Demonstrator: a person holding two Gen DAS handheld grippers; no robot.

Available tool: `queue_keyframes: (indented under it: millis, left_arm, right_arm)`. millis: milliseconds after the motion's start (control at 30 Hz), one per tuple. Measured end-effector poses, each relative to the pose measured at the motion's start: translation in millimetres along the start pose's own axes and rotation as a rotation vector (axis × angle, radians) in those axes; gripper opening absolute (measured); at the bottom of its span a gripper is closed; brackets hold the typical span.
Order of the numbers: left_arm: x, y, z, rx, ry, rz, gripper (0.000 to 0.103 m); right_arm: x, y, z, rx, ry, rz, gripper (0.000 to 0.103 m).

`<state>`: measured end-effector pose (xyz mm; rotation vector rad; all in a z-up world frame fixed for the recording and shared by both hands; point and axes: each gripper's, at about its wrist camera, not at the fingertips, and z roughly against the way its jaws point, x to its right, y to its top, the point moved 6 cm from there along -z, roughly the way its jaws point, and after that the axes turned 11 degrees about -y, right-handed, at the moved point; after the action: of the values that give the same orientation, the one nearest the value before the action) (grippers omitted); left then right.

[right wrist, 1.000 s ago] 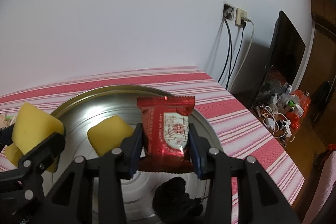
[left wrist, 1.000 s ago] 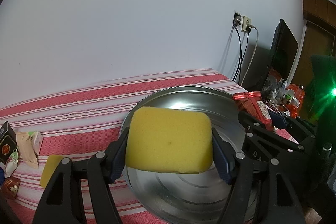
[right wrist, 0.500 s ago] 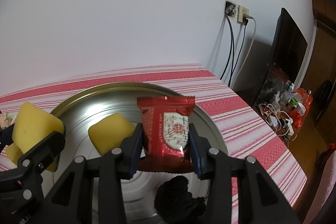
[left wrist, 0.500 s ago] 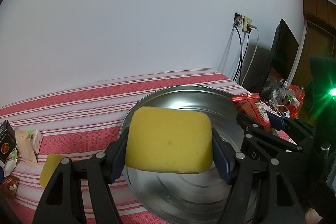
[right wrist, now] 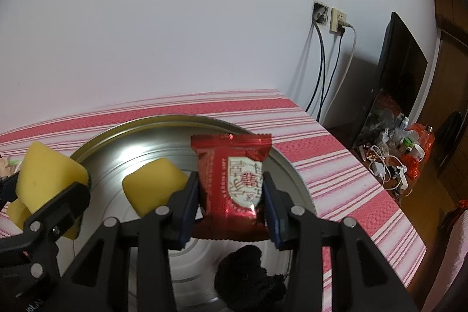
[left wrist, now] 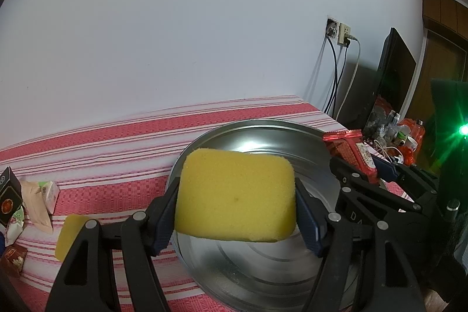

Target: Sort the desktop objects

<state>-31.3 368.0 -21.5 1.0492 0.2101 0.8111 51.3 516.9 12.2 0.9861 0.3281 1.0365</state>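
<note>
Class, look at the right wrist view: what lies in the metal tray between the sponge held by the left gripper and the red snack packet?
A second yellow sponge lies flat on the round metal tray, between the held yellow sponge and the red snack packet.

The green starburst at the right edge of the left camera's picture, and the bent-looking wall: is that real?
Left wrist view: the green light flares into rays, which is lens glare; dark corners and curved tablecloth stripes come from the fisheye. Right wrist view: same bending, and a bright reflection glares off the metal tray behind the red packet.
</note>
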Motion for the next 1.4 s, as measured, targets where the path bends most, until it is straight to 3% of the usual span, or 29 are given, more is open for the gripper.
queue_keyframes:
  millis: [867,1000,1133,1233,1367,1400]
  left_arm:
    - [-5,0,-5,-0.014,-0.001,0.014,0.073]
    - [-10,-1,-6,-0.028,-0.021,0.036,0.075]
    - [-15,2,3,-0.005,-0.006,0.049,0.087]
    - [-18,7,14,0.031,0.015,0.036,0.088]
    - [-21,10,25,0.052,0.033,0.024,0.088]
    - [-23,10,28,0.055,0.034,0.027,0.088]
  right_arm:
    - [-2,-1,1,-0.004,-0.008,0.006,0.044]
    - [-2,-1,2,-0.002,-0.021,0.008,0.053]
    - [1,5,9,0.023,-0.030,-0.008,0.061]
    - [2,10,20,0.053,-0.034,-0.017,0.073]
    - [1,17,33,0.090,-0.067,-0.015,0.079]
    - [1,19,36,0.095,-0.075,-0.020,0.085]
